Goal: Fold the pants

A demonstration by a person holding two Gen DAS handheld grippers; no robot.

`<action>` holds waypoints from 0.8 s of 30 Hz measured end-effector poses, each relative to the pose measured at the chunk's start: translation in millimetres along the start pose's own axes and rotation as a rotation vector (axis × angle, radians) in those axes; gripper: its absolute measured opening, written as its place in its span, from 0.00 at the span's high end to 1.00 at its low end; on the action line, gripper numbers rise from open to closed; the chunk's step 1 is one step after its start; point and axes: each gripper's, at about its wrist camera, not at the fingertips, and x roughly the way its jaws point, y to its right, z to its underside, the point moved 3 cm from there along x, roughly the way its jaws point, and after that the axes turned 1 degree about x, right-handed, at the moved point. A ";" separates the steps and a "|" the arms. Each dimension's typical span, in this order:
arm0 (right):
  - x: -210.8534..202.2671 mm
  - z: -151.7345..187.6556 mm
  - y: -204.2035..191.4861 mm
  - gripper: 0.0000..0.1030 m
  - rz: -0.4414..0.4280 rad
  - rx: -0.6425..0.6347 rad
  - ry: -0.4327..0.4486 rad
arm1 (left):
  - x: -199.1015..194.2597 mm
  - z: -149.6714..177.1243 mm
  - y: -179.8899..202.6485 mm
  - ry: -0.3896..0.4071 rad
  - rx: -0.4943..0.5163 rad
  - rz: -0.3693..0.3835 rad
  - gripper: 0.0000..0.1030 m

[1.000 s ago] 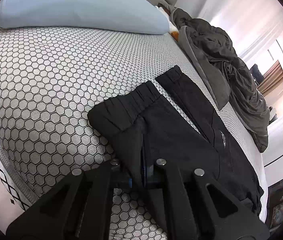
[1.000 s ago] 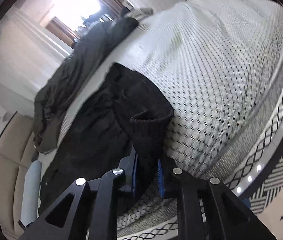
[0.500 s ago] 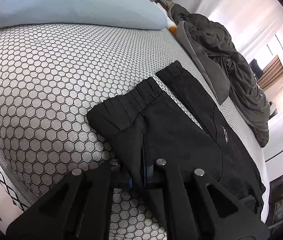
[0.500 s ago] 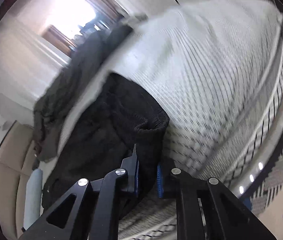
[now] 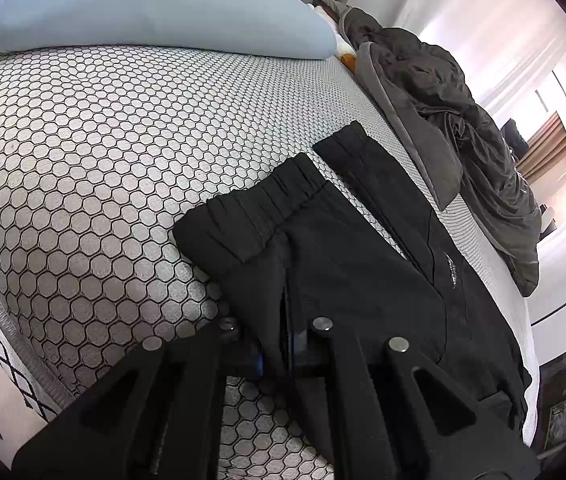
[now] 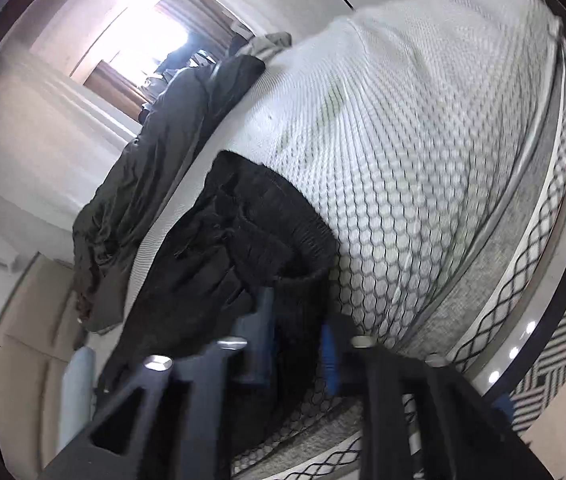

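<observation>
Black pants [image 5: 343,264] lie on the honeycomb-patterned mattress [image 5: 103,140], elastic waistband [image 5: 259,208] toward the pillow, one leg stretching away to the right. My left gripper [image 5: 279,350] is shut on a fold of the pants' near edge just below the waistband. In the right wrist view the pants [image 6: 211,248] are bunched, and a ribbed cuff [image 6: 307,248] curls up over my right gripper [image 6: 297,348]. Its jaws are opening slightly, while the blue pads still hold the cuff fabric between them.
A pale blue pillow [image 5: 155,4] lies at the head of the bed. A dark grey crumpled jacket [image 5: 463,112] runs along the far side, also the jacket [image 6: 155,152] in the right view. The mattress edge [image 6: 523,280] drops to a patterned floor [image 6: 563,320].
The right gripper's jaws stand a little wider around the cuff than half a second ago. The left gripper and its hold on the pants look the same.
</observation>
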 end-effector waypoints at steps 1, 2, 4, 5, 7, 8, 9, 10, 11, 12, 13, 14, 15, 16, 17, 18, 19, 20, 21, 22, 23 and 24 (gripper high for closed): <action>-7.2 -1.5 -4.5 0.84 -0.032 -0.008 0.026 | 0.0 0.0 0.0 0.000 0.000 0.001 0.96; -11.9 -2.5 -7.3 0.84 -0.046 -0.015 0.047 | 0.2 -0.1 -0.3 -0.001 0.000 0.001 0.96; -9.7 -0.3 -7.0 0.84 0.008 -0.038 0.032 | 0.5 0.0 -0.4 -0.002 0.001 0.001 0.96; -0.2 2.6 -0.4 0.84 0.046 -0.016 -0.011 | 0.5 0.1 -0.6 -0.002 0.001 0.001 0.96; 8.3 5.2 9.8 0.84 0.065 0.023 -0.056 | 0.3 -0.2 -0.6 -0.001 0.000 0.001 0.96; 10.1 4.4 11.3 0.84 0.049 0.042 -0.057 | -0.3 -0.4 -0.3 0.001 0.001 0.000 0.96; 7.3 2.6 12.2 0.84 0.018 0.057 -0.046 | -0.8 -0.3 -0.1 0.003 0.004 -0.001 0.96; 3.7 1.1 12.6 0.83 -0.004 0.061 -0.033 | -2.3 0.0 0.7 0.006 0.008 -0.003 0.96; 0.2 0.1 11.9 0.82 -0.016 0.059 -0.022 | -3.8 0.1 0.9 0.006 0.013 -0.005 0.96; -2.7 -1.2 14.2 0.80 -0.010 0.056 -0.019 | -5.4 0.8 0.8 0.001 0.018 -0.011 0.96; -3.3 -1.2 15.7 0.76 0.012 0.056 -0.017 | -7.5 0.9 0.0 -0.002 0.021 -0.012 0.96; -4.8 -1.7 19.0 0.70 0.042 0.065 -0.008 | -10.4 1.1 -0.4 -0.003 0.024 -0.015 0.96; -9.9 -2.6 26.5 0.67 0.053 0.072 -0.001 | -14.4 1.5 -0.5 -0.010 0.032 -0.027 0.94; -13.5 -4.1 30.2 0.60 0.063 0.082 0.012 | -19.3 2.2 0.0 -0.019 0.047 -0.040 0.93; -19.1 -6.5 33.7 0.52 0.085 0.090 0.042 | -26.8 3.4 0.9 -0.022 0.064 -0.050 0.92; -26.5 -8.4 38.0 0.51 0.096 0.090 0.062 | -33.9 3.7 1.8 -0.017 0.077 -0.055 0.89; -33.4 -11.0 39.6 0.51 0.109 0.084 0.089 | -42.8 5.0 4.0 -0.007 0.096 -0.056 0.86; -40.2 -13.5 39.9 0.48 0.109 0.078 0.115 | -52.0 5.9 7.7 0.004 0.119 -0.057 0.73; -48.9 -16.6 42.8 0.43 0.102 0.076 0.129 | -58.1 5.9 10.9 0.012 0.135 -0.055 0.49; -53.2 -18.9 42.4 0.29 0.087 0.072 0.142 | -65.3 5.8 16.4 0.027 0.154 -0.048 0.36; -54.6 -21.2 38.5 0.23 0.071 0.068 0.139 | -71.1 5.6 21.8 0.041 0.174 -0.034 0.18; -58.2 -19.3 36.3 0.23 0.050 0.067 0.129 | -76.0 5.8 26.9 0.055 0.193 -0.018 0.14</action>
